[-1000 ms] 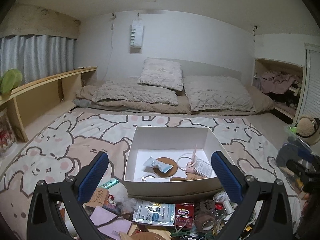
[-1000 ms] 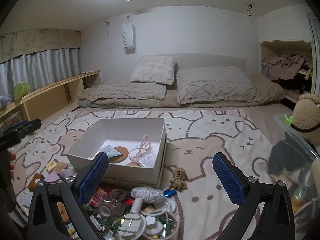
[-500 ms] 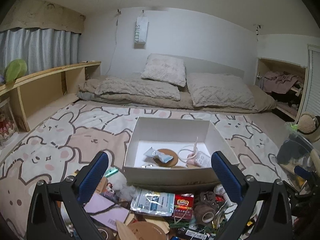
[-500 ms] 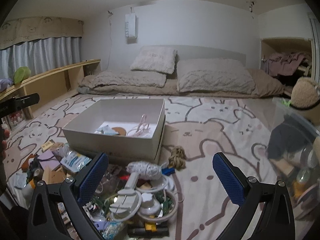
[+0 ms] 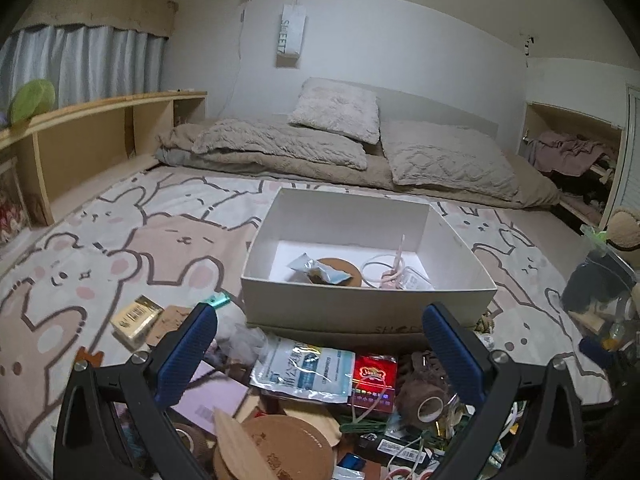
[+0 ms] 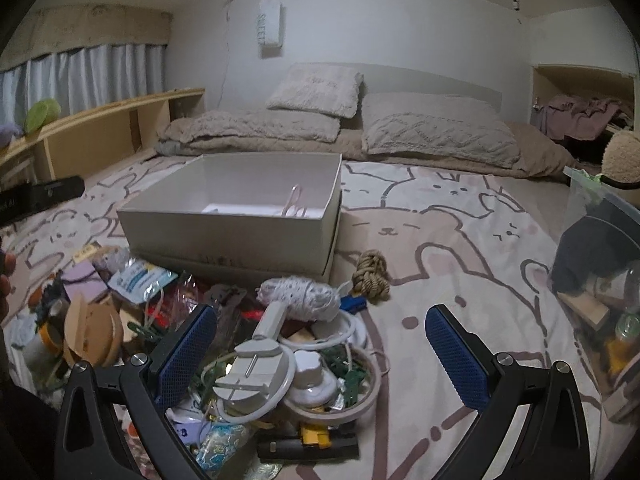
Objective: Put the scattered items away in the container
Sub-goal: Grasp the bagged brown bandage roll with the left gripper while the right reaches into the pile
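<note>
Left wrist view: left gripper spread wide, empty, above clutter before white box. Right gripper likewise spread, over white spool.

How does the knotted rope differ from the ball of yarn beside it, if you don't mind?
The rope is tan, thick and tightly knotted; the yarn is white, thin and loosely wound. The rope sits apart on bare blanket; the yarn lies atop the clutter. Both remain outside the box.
</note>
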Demonstrator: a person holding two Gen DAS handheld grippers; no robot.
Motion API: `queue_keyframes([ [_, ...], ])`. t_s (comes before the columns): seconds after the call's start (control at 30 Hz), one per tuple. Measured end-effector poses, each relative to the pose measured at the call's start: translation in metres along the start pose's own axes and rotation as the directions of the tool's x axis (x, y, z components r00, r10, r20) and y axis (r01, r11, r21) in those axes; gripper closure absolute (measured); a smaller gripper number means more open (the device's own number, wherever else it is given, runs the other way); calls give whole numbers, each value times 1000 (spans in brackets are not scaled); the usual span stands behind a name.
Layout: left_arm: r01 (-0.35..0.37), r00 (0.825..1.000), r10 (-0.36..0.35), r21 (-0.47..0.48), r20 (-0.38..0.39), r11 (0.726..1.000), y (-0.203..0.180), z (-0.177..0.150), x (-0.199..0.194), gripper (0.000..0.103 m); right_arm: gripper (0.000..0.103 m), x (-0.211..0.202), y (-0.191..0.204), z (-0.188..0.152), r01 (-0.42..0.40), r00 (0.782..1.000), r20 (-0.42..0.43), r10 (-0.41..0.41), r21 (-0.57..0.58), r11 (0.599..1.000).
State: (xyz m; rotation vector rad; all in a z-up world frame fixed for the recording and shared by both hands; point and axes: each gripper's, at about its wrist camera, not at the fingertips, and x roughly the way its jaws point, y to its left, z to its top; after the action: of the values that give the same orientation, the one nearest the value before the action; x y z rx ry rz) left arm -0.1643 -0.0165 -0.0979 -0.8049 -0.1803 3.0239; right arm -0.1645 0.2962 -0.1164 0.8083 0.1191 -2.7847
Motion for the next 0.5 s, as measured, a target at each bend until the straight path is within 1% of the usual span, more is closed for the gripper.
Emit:
queue_keyframes([
  [0.1, 36, 999, -36, -10, -20, 999, 2, -5, 8, 0, 0, 6, 7, -5, -1, 1000, -7, 1, -18, 1000],
  [0.23, 42, 996, -43, -18, -72, 999, 3, -16, 23, 0, 0, 12, 15, -12, -6, 1000, -14, 5, -37, 999],
  [0.37, 57, 989, -59, -15, -133, 998, 1, -27, 36, 0, 0, 19, 26, -22, 11, 999, -28, -14, -102, 995],
  [0.5, 68, 983, -69, -6, -170, 998, -4, -36, 44, 0, 0, 31, 38, -32, 24, 996, -81, -39, -180, 983],
])
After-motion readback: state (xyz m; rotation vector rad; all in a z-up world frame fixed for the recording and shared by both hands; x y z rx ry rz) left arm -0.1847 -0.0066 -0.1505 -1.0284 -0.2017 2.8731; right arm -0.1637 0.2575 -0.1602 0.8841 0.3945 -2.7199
